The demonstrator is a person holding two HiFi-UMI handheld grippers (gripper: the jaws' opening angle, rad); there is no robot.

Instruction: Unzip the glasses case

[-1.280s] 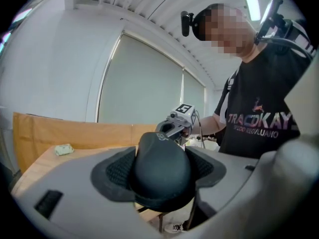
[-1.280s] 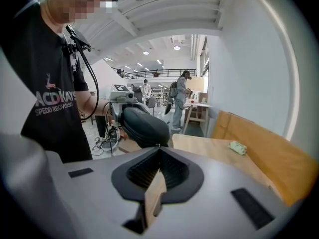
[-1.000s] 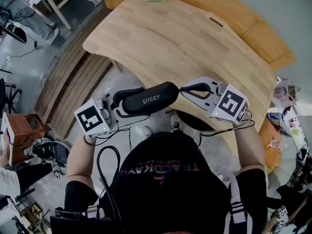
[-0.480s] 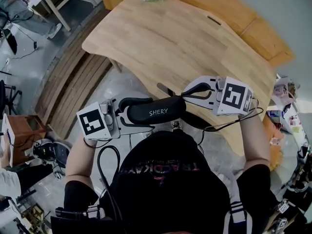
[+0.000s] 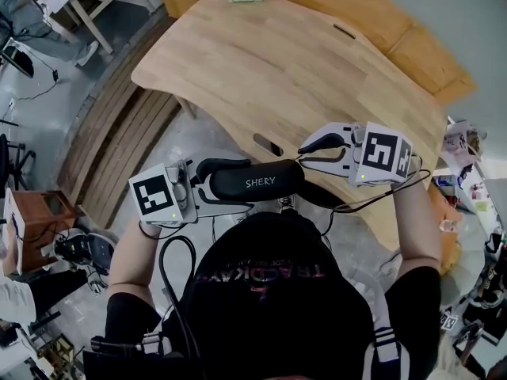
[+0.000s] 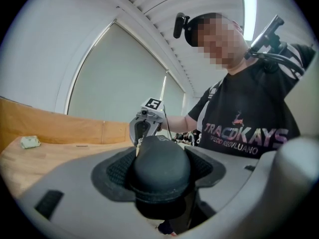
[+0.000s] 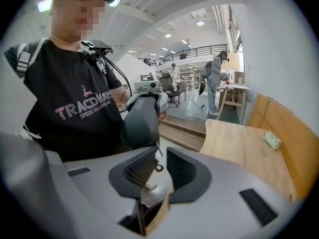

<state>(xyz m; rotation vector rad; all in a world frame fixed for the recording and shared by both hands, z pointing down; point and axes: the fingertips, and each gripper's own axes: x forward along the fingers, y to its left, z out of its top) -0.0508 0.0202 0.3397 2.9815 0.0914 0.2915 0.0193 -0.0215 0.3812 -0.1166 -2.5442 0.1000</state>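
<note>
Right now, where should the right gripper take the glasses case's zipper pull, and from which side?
Pinch the ring pull hanging off the glasses case, coming end-on: the left gripper clamps the other end. The right gripper, jaws just opening, flanks the pull without pressing.

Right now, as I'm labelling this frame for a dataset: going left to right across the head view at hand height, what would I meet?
left gripper → glasses case → right gripper
</note>
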